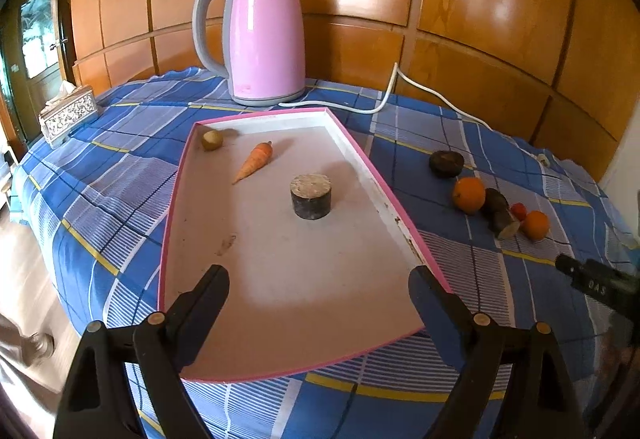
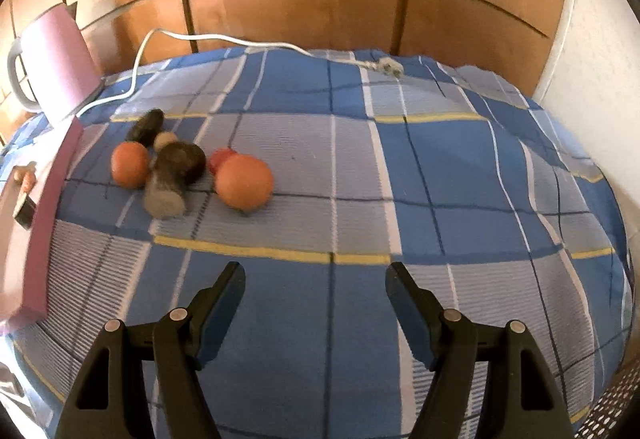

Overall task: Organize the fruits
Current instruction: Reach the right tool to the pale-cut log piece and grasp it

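Fruits and vegetables split between pink-rimmed tray (image 1: pixel 276 117) and checked blue tablecloth (image 2: pixel 420 175). Inside tray: carrot (image 1: pixel 255 161) toward far end, small round yellowish piece (image 1: pixel 211 140) in far left corner, squat dark cylinder (image 1: pixel 311 196) near middle. Right of tray, on cloth: dark round item (image 1: pixel 446 162), orange (image 1: pixel 469 194), dark log-shaped piece (image 1: pixel 500 213), small red fruit (image 1: pixel 519 211), second orange (image 1: pixel 535 225), clustered close together; exact contacts hard to judge through motion blur. Beyond tray's far end: pink kettle (image 1: pixel 266 39), white cord (image 1: pixel 386 101) trailing right of it. Far left of tray: patterned tissue box (image 1: pixel 69 114). Left gripper (image 1: pixel 320 293) over tray's near end, tongs spread wide, nothing between. Right gripper (image 2: pixel 316 289) over bare cloth right of tray, tongs likewise spread, empty, fruit cluster well ahead and to its left.
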Available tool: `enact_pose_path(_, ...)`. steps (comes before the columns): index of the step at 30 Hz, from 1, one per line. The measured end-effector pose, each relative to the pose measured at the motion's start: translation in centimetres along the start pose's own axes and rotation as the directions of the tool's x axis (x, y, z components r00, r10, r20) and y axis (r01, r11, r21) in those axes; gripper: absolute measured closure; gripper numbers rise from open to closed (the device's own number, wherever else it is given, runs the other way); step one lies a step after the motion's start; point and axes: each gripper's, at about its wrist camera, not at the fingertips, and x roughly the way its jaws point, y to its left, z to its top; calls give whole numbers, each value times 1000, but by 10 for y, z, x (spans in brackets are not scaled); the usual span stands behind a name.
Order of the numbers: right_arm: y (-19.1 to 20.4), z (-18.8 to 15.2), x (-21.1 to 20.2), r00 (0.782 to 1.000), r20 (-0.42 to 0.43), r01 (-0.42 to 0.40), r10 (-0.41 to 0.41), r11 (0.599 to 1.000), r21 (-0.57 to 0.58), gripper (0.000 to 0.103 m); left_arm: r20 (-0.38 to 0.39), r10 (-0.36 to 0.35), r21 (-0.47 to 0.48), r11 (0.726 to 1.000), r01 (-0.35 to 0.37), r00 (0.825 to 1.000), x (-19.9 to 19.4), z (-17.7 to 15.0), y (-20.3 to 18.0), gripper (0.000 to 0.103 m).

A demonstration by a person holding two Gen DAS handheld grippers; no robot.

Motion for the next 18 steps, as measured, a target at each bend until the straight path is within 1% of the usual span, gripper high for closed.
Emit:
enact_pose_path(3, 7, 7, -2, 1000, 12, -9, 9, 1000, -17, 30, 3, -4, 2, 1000, 4, 1000, -1, 0, -1, 11)
enact_pose_path(8, 16, 16, -5, 999, 30, -24, 25, 999, -34, 35, 2, -11, 1, 1000, 11, 1000, -2, -1, -1, 11)
enact_pose_path(12, 24, 23, -6, 999, 39, -35, 37, 998, -52, 35, -1, -19, 1, 1000, 19, 1000, -1, -2, -1, 11)
enact_pose_path(14, 29, 27, -7, 998, 46, -43, 47, 997, -71, 39, 0, -22, 1, 1000, 22, 1000, -2, -2, -2, 11)
enact_pose_path(16, 35, 30, -8, 997, 46, -51, 56, 995, -89, 46, 5, -24, 2, 1000, 24, 1000, -2, -2, -2, 11)
enact_pose_path(18, 42, 32, -10, 995, 43, -84, 89, 990, -110, 50, 4, -27, 0, 1000, 27, 1000, -2, -2, -2, 11)
